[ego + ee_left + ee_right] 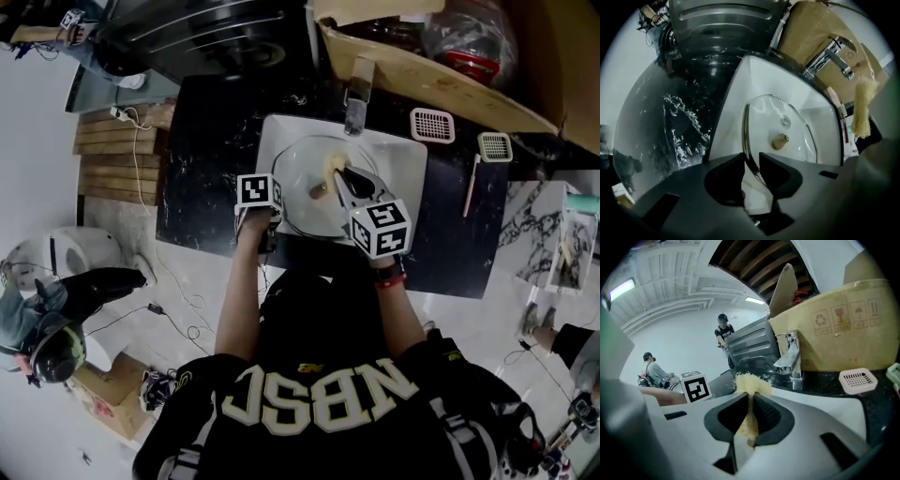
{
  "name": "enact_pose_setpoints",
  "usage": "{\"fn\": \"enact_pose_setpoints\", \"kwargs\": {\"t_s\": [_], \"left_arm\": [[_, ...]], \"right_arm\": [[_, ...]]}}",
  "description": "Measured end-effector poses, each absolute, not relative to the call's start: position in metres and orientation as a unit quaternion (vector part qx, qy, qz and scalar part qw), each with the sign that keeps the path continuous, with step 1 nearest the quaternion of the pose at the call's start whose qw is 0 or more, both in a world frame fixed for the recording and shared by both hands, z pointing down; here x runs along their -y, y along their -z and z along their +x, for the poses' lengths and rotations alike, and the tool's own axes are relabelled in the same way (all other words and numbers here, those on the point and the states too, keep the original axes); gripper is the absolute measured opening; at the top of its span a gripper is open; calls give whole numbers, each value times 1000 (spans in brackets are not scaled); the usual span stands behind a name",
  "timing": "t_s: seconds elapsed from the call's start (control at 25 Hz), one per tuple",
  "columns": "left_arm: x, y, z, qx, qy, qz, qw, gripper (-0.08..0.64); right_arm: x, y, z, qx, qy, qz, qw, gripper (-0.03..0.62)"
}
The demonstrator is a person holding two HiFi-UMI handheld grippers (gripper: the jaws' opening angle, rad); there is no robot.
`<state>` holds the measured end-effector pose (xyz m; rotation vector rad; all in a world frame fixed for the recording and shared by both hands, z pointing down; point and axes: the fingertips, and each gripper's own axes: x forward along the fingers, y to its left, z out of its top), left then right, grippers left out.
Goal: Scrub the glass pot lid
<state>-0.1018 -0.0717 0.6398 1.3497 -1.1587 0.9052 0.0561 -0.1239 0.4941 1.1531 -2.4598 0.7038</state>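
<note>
Lid: the round glass pot lid point(764, 115), with a metal rim and a tan knob, stands tilted in the white square sink point(754, 75).
Left claw: the left gripper point(751, 158) is narrow, its jaws clamped on the lid's near rim.
Right claw: the right gripper point(751, 399) pinches a yellow fibrous scrubber point(749, 380) over the lid's right side.

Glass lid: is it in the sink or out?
In. The glass lid lies inside the white sink, knob up, its rim pinched by the left gripper.
</note>
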Motion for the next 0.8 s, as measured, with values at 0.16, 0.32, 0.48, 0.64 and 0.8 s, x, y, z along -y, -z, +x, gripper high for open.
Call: {"fn": "enact_pose_setpoints", "kwargs": {"t_s": [0.16, 0.32, 0.48, 0.64, 0.8], "left_arm": [[84, -628, -101, 499, -277, 579, 582, 94], [89, -616, -99, 492, -207, 596, 600, 84], [89, -610, -97, 489, -194, 608, 594, 84], [89, -606, -97, 483, -159, 608, 610, 81], [87, -601, -96, 474, -119, 610, 624, 75]], "right_arm": [[121, -500, 62, 859, -251, 413, 170, 44], [120, -506, 66, 855, -254, 418, 173, 43], [119, -512, 63, 854, -258, 415, 177, 43], [118, -523, 58, 855, -265, 407, 181, 43], [122, -535, 49, 858, -273, 395, 183, 43]]}}
